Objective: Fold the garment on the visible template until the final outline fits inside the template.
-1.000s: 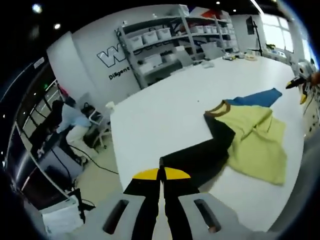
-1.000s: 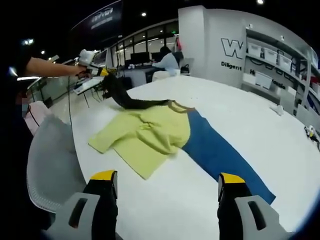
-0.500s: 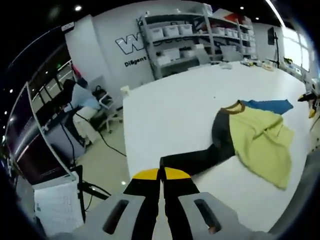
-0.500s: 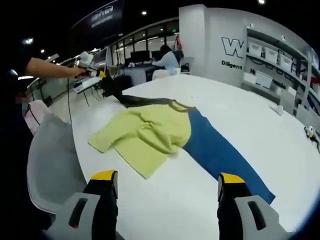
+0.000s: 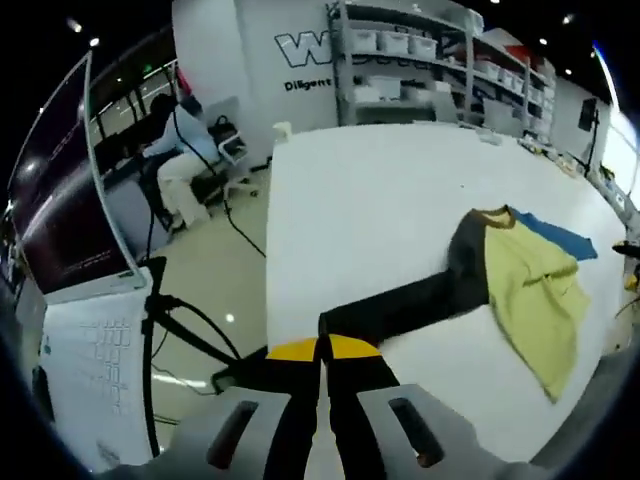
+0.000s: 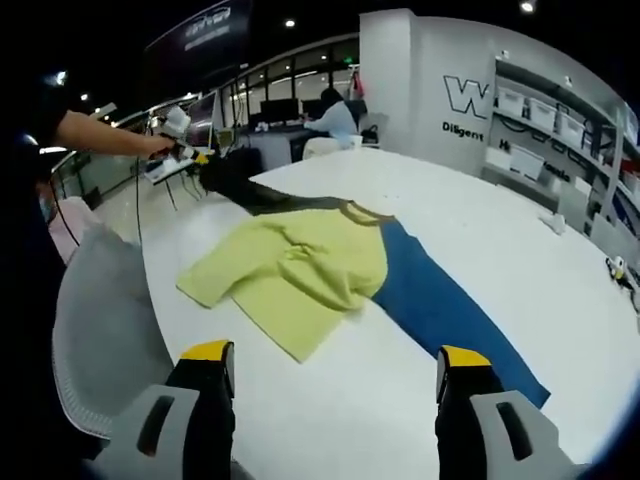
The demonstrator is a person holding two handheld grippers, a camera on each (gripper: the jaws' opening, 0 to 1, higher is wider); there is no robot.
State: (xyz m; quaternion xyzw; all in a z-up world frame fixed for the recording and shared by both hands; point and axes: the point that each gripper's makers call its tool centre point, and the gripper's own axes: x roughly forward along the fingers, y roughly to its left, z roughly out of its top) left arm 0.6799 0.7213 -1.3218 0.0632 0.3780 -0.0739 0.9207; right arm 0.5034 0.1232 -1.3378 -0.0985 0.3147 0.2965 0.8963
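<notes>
**Black sleeve drawn out over the table edge; folding not yet begun**

Table point(image 6: 520, 250): white, carrying the whole garment.

Garment point(image 6: 300, 270): the yellow body lies rumpled near the table's near-left corner as the right gripper view has it. The blue sleeve point(image 6: 440, 315) lies flat, running toward the right edge. The black sleeve point(image 5: 410, 305) has been pulled from a slack curve one second ago into a taut, near-straight line reaching past the table edge. The body appears dragged slightly with it.

Left gripper point(image 5: 322, 350): jaws closed on the black sleeve's cuff, held out beyond the table edge.

Right gripper point(image 6: 335, 365): jaws wide apart, holding nothing, hovering short of the yellow hem.

Template: none discernible.

Assessment: this looks like spreading before the fold; the outline remains at its widest, so the task is early.
</notes>
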